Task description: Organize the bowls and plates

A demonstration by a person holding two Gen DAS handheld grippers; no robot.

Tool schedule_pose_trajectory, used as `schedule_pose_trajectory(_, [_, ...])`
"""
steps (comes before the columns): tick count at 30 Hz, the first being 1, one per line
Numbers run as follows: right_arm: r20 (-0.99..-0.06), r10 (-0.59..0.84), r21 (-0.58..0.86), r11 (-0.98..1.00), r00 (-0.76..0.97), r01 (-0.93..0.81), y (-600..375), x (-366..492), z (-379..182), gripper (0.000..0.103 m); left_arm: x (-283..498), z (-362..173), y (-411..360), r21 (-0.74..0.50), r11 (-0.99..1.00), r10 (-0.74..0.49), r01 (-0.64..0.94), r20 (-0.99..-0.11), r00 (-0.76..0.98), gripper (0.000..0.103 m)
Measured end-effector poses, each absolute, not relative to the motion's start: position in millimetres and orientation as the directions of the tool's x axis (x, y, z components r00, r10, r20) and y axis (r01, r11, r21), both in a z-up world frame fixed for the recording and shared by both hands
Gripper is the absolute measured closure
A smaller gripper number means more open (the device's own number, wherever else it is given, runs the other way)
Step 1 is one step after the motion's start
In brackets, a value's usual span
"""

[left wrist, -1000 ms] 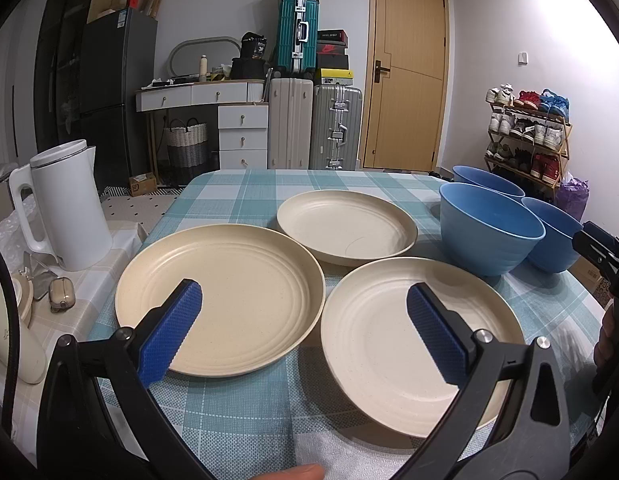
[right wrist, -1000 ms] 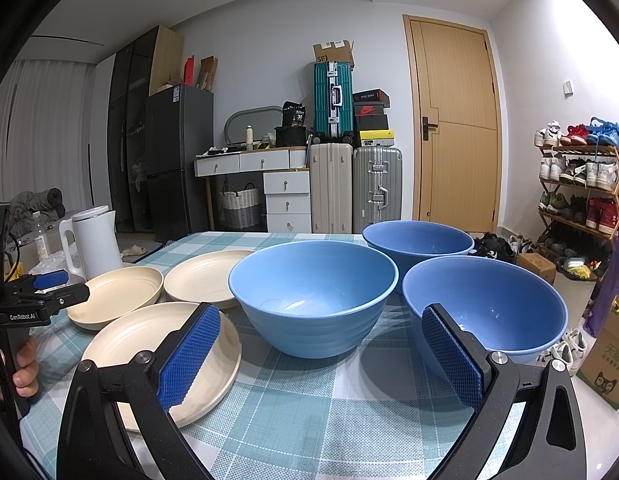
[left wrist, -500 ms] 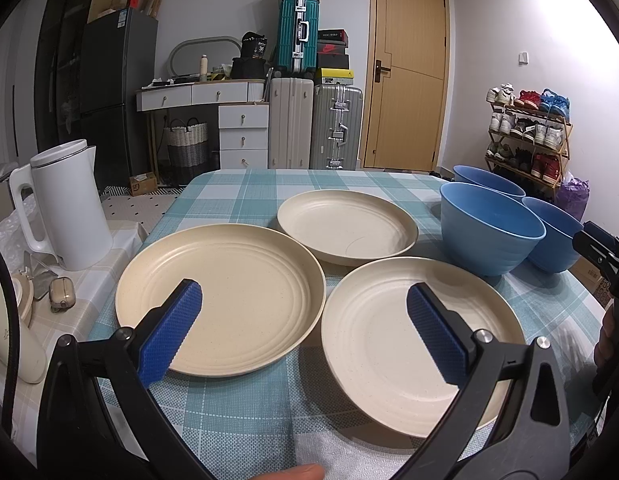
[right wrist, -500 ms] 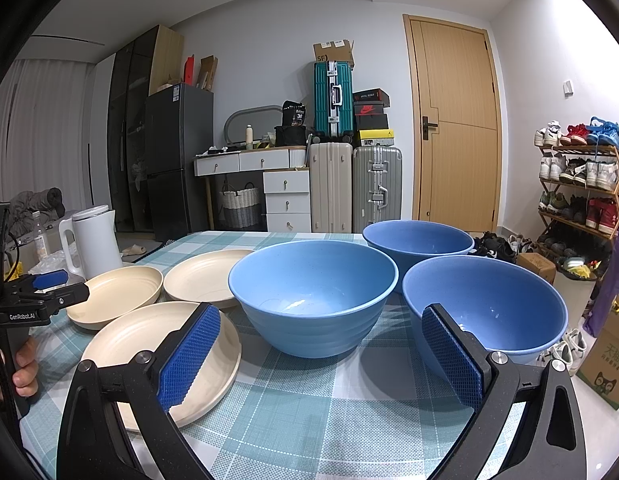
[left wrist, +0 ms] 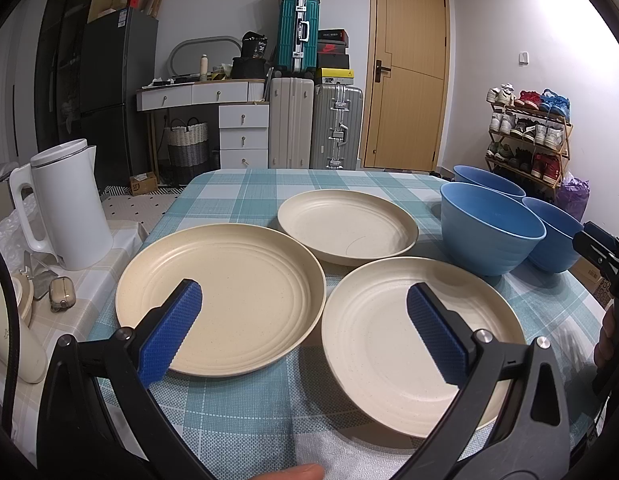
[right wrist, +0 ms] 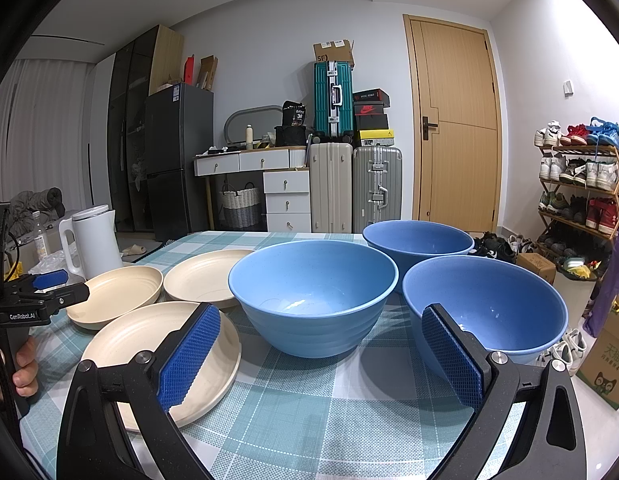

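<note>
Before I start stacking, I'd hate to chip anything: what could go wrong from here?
1. The near bowl sits close to the table's right edge; a nudge from the right hand-held gripper could tip it off.
2. The three plates almost touch, so lifting one may drag its neighbour.
3. The kettle stands near the left plate; a wide left swing might hit it.

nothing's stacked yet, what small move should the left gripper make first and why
Probably ease the open left gripper forward and down to the near rim of the right-hand cream round plate. All three cream plates lie apart on the checked tablecloth, and this rim sits closest to its fingers, so it could then be stacked.
</note>
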State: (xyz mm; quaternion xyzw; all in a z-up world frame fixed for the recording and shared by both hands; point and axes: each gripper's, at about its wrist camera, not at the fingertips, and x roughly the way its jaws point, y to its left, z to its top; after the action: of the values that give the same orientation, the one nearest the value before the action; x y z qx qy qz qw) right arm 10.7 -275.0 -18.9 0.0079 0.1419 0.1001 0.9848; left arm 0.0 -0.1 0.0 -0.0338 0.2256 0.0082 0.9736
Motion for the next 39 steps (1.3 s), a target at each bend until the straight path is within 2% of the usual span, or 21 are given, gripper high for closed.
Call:
schedule_pose_trajectory(25, [-0.280,0.198,0.044,0.980,0.939,-0.193,-275.0,11.3,-19.2,0.000,0.3,0.0,-0.2,-0.062,0.998,0.002,-0.033,-0.441,0.898,0.001])
schedule_pose_trajectory(39, [-0.321,0.172,0.049,0.985,0.931,-0.165,-279.0,16.1,-19.3,0.000,-1.9,-2.6,4.6,-0.057,0.997,0.014,-0.044,-0.445,0.896,0.001])
